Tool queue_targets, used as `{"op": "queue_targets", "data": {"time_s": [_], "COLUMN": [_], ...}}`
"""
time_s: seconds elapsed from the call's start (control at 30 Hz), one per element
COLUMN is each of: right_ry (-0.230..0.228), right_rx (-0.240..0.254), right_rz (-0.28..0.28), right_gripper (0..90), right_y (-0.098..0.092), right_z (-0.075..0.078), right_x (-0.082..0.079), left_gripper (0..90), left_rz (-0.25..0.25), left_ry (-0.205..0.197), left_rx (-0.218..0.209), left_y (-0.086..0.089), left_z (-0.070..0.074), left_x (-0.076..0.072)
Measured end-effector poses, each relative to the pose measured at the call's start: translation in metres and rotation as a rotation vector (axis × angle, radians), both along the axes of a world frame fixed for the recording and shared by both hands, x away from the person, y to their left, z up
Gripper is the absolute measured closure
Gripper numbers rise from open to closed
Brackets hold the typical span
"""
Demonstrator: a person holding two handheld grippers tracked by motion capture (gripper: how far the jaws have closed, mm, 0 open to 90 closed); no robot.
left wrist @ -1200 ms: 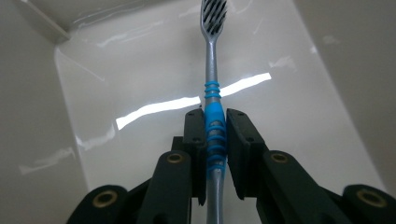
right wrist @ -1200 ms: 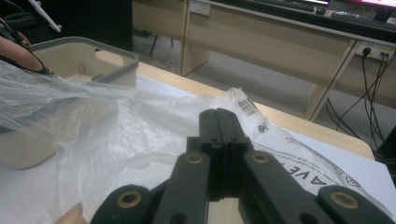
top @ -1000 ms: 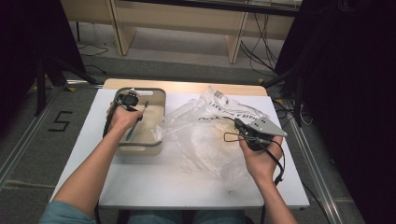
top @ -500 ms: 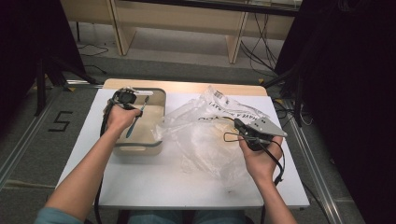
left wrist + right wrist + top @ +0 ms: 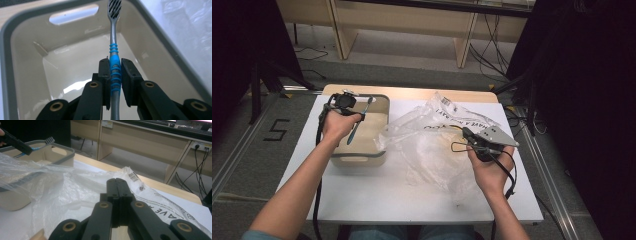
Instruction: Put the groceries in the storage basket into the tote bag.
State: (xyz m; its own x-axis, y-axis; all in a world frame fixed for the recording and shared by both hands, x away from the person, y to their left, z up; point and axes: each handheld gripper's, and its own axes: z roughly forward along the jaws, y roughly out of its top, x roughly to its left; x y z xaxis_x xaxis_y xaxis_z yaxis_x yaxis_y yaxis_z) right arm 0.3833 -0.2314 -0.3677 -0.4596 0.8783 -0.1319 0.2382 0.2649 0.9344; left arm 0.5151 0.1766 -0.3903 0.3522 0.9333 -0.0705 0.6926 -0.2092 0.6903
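White and broad, the surface (image 5: 377, 192) stands in a dim room with wooden desks and trailing cables behind it. Above it, a toothbrush (image 5: 114, 62) with a grey stem and blue ribbed grip is pinched between the fingers (image 5: 104, 75) of the left gripper (image 5: 343, 102); the pads clamp on the blue grip from both sides, the bristled head sticks out beyond the tips and the rest of the handle runs back under the gripper body. In the high view the brush (image 5: 361, 120) hangs slanted over a cream bin (image 5: 362, 159) with a grey rim and cut-out handles, which sits at the left of the surface; the brush is held up at about rim height, clear of the bin's floor. Just right of the bin lies a crumpled clear plastic bag (image 5: 432, 145) with black print, one edge lapping against the bin. Over the bag's right side the right gripper (image 5: 117, 185) has its fingers pressed together on the bag's film.
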Motion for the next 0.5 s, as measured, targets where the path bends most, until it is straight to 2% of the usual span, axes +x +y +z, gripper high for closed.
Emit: {"op": "queue_targets", "data": {"time_s": [0.13,0.23,0.37,0.5], "right_ry": [0.0,0.002,0.007,0.013], "right_rx": [0.001,0.002,0.005,0.01], "right_rz": [-0.001,-0.002,-0.001,0.002], "right_gripper": [90.0,90.0,90.0,90.0], "right_y": [0.0,0.0,0.0,-0.001], "right_z": [0.0,0.0,0.0,-0.001], "right_x": [0.0,0.0,0.0,0.0], "left_gripper": [78.4,78.4,78.4,78.4], "left_rz": [-0.016,-0.036,-0.058,-0.075], "left_ry": [-0.021,-0.025,-0.039,-0.077], "left_rx": [-0.008,-0.035,-0.05,-0.057], "left_y": [-0.003,-0.006,-0.008,-0.008], "left_z": [0.011,0.015,0.022,0.033], "left_x": [-0.006,-0.012,-0.021,-0.033]}}
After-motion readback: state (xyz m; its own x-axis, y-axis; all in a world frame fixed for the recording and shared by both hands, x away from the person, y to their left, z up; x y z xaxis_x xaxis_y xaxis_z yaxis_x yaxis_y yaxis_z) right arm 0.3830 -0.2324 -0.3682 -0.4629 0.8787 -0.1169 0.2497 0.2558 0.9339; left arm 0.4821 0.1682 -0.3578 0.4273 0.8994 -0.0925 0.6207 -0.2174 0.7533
